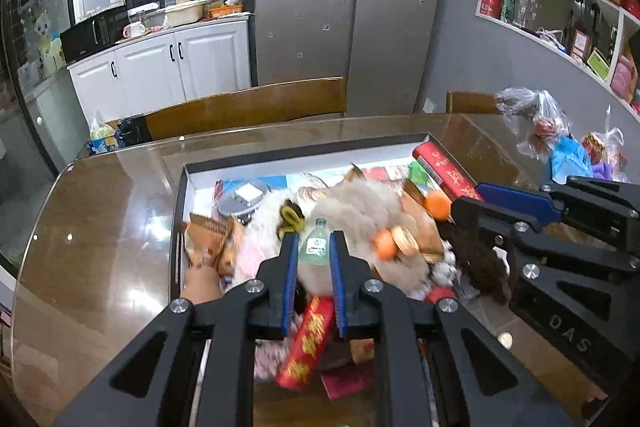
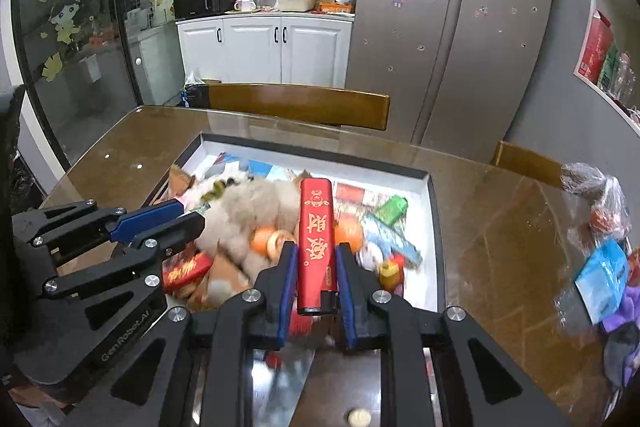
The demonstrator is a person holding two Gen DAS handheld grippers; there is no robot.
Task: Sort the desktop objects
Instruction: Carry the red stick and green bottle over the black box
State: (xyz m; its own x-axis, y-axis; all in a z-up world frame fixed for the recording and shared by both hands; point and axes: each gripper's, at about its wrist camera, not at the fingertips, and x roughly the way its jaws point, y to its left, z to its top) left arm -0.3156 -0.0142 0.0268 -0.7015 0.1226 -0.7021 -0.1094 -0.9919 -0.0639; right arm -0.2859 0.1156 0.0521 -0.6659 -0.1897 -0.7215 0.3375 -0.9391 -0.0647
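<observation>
At the left of the left wrist view a bare stretch of the glass-topped table [image 1: 100,227] is seen, and beside it the box [image 1: 178,227], crowded with wrappers, cards, a fur ball and small oranges. At lower centre the left claw [image 1: 315,247] is closed on a small bottle [image 1: 316,245], which is held above the box contents with its cap pointing away. At the right edge of that frame the right claw appears side-on.

In the right wrist view the left claw is seen at the left edge, over the near left part of the box. At centre the right claw [image 2: 316,255] is closed on a long red case [image 2: 316,243], gripped by its sides near the near end, so that most of its length juts forward over the box. At the far right, bagged items [image 2: 600,235] lie on the table outside the box.

Both things appear to be in carriage toward their sorting places. For a clean finish, each grip is best kept firm and level; the red case should be lowered flat before release, since its long overhang may tip, and the two claws should be kept apart.
</observation>
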